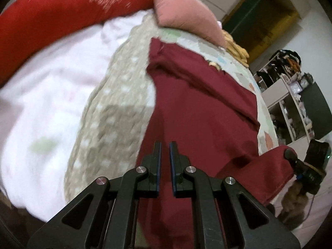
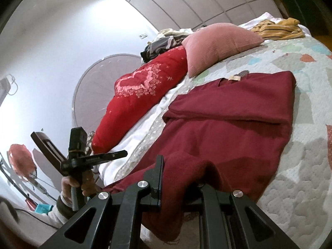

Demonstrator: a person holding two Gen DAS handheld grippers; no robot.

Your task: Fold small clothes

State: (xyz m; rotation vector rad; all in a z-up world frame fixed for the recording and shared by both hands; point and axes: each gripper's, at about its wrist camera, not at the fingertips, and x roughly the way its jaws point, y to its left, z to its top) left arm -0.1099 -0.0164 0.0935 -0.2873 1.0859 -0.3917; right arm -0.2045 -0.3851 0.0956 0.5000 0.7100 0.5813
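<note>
Right claw [image 2: 176,178] pinches rumpled maroon garment [image 2: 228,124].

Both fisheye views bend strongly toward dark rounded corners; the left view is smeared by motion blur over the white sheet [image 1: 47,95], while the right is sharper, with bright glare on the wall [image 2: 68,31].

I see a matt maroon knit garment [image 2: 228,124], soft and slightly fuzzy, a quilted cotton bedspread [image 2: 307,166] with stitched texture, a ribbed pink cushion [image 2: 220,43], matt black plastic left gripper [image 1: 165,145] with shiny metal rivets
</note>
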